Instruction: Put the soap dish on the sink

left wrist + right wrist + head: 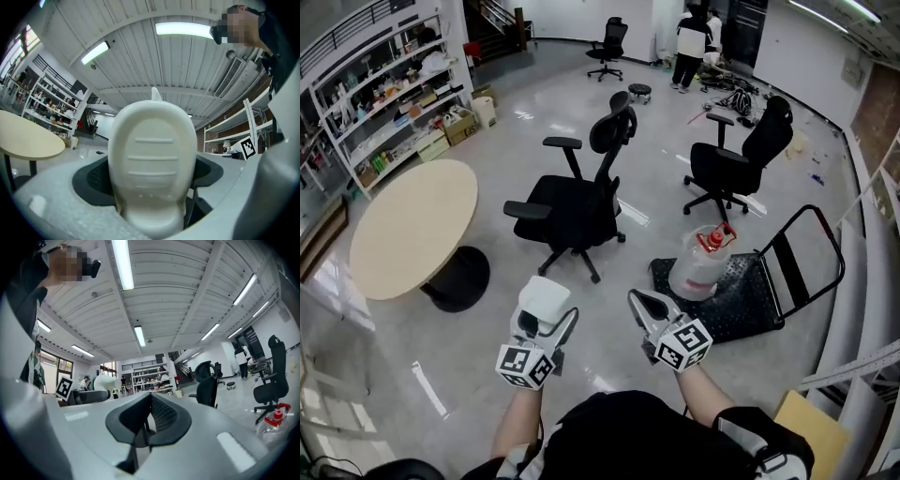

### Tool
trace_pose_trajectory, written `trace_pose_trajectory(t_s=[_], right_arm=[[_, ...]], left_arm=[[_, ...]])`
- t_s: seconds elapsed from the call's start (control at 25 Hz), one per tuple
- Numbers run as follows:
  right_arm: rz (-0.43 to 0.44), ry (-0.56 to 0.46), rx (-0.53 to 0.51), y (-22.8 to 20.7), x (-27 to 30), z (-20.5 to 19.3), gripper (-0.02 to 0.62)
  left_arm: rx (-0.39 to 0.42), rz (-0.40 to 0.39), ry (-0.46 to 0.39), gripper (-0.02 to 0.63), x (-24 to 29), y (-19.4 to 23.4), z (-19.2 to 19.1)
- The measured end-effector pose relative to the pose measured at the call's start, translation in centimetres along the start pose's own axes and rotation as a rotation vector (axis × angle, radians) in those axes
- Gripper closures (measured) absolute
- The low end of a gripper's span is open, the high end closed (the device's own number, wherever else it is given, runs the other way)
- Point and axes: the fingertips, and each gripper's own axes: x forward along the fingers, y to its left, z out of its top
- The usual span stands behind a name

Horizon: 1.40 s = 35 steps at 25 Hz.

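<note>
- Clamped in the left tongs (546,313): a white soap dish (544,292), held level in the air above the grey floor (478,375).
- Along those tongs, in the left gripper view: dark pads (93,180) pressed to both sides of the soap dish (152,159), its ribbed face toward the camera and filling the gap.
- Right tongs (645,302) closed, tips together, nothing between them. Same in the right gripper view (149,401), with the dark pads meeting in a point.
- Behind each pair of tongs, a marker cube (525,364), both held out side by side, close but apart.
- Ahead of the left tongs, well apart: a black office chair (581,202) on castors. Farther right, a second black chair (741,159).
- Near the right tongs, to their right: a black platform trolley (745,309), handle upright, bearing a clear water jug (698,267) with a red cap.
- To the left, well apart from both tongs: a round pale surface (412,225) on a black pedestal.
- Along the far left wall: white shelving (384,112) crowded with boxes and bottles.
- At the far end of the room: a person (689,42) standing, in white and black, near a third chair (609,47).
</note>
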Motion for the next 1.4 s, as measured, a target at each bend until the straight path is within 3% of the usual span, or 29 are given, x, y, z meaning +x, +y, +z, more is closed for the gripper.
trace_pose_trajectory(t_s=[0.52,0.84,1.4], right_arm=[[0.257,0.061,0.041,2.7,8.3,-1.5,0.589],[0.392,0.045,0.049,1.7,13.4,-0.4,0.589],[0.545,0.066,0.074,1.1,17.8,-0.1,0.589]], left_arm=[[-0.003,0.28,-0.066,0.137,-4.4,6.2,1.8],[0.033,0.39,-0.107,0.137,-3.2,8.3,3.5],[0.061,0.561,-0.146,0.137,-3.5,9.7,4.3]])
